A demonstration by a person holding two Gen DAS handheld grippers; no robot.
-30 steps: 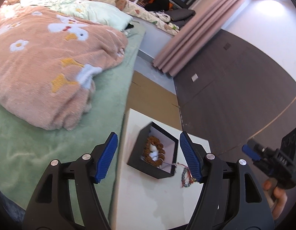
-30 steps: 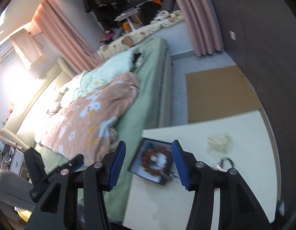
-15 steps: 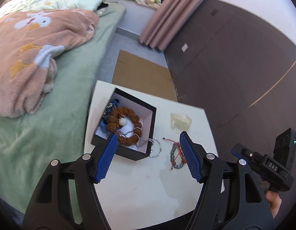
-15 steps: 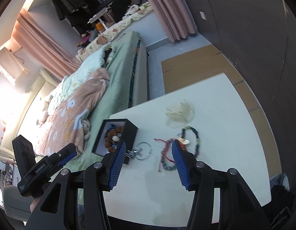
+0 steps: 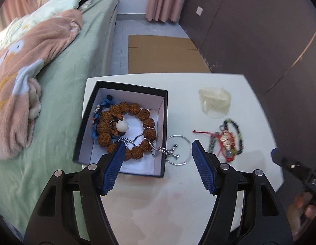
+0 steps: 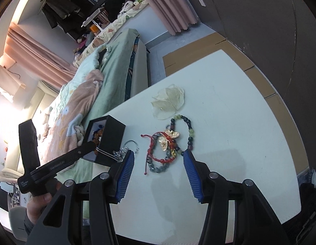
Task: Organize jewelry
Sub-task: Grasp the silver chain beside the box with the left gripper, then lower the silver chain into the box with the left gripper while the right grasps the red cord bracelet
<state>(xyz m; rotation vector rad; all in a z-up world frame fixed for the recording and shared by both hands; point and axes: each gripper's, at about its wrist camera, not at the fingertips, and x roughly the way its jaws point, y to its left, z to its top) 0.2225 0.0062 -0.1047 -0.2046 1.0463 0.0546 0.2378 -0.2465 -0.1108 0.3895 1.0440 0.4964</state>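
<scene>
A black jewelry box (image 5: 125, 87) stands on the white table (image 5: 178, 200) by its left edge. It holds a brown bead bracelet (image 5: 137, 110) and blue cords. A silver chain with a ring (image 5: 178, 151) hangs over the box's right wall onto the table. A tangle of red cord and dark bead bracelets (image 5: 227, 138) lies to the right; it also shows in the right wrist view (image 6: 168, 145). My left gripper (image 5: 158, 149) is open above the box's near right corner. My right gripper (image 6: 158, 155) is open just short of the bracelet tangle.
A pale sheer pouch (image 5: 215, 102) lies at the table's far right. A bed with a green sheet (image 5: 66, 71) and pink blanket (image 5: 25, 61) borders the table on the left. A dark wall (image 5: 260, 30) is to the right, cardboard (image 5: 164, 55) on the floor beyond.
Both grippers have tilted down and moved closer to the table. The box and the bracelets now appear larger and nearer. Both grippers stay open.
</scene>
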